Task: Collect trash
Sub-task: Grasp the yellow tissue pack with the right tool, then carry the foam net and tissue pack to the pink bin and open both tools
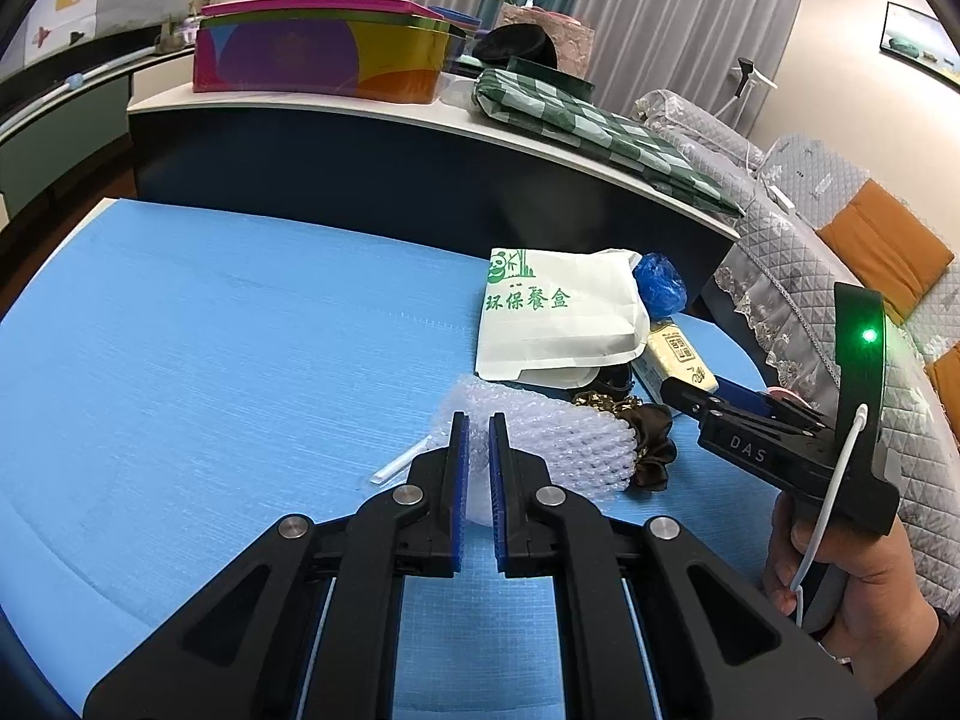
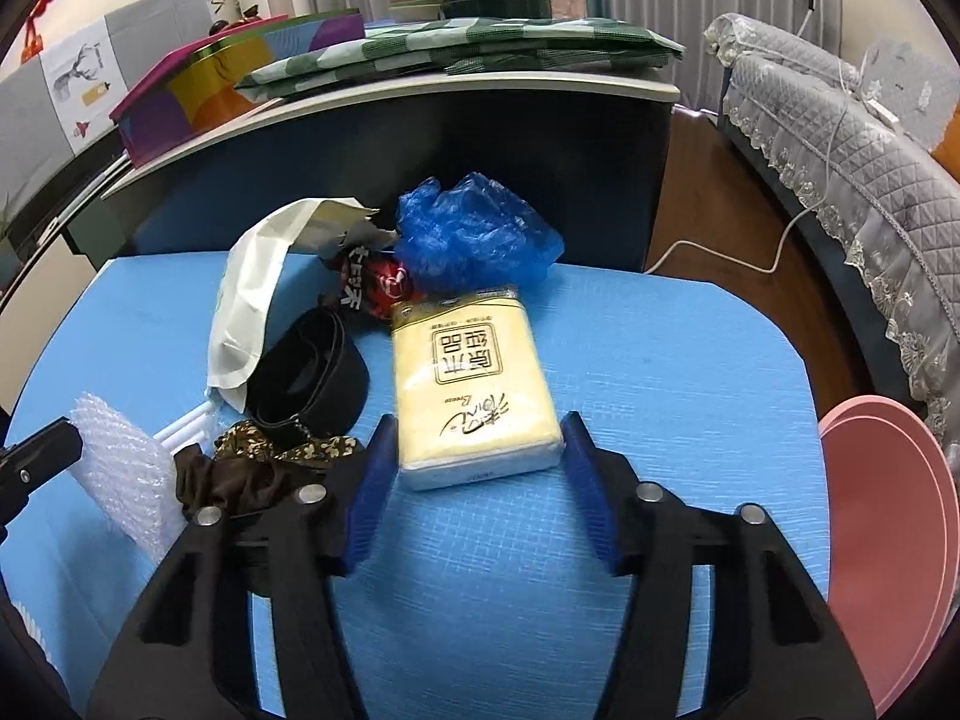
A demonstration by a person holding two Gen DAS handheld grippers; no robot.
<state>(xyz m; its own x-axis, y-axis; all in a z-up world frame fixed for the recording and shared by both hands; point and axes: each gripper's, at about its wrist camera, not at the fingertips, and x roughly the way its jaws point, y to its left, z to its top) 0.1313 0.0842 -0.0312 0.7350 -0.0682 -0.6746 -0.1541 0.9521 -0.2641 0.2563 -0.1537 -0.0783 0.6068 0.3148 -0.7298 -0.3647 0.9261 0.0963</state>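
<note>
While left gripper (image 1: 478, 450) clamps bubble wrap (image 1: 540, 444), right gripper (image 2: 477, 450) unclenched, tissue pack (image 2: 474, 384) between its pads, untouched

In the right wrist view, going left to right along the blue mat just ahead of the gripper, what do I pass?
Bubble wrap → brown patterned scrunchie → yellow tissue pack, between the right gripper's open fingers → pink bin at the mat's right edge.
</note>
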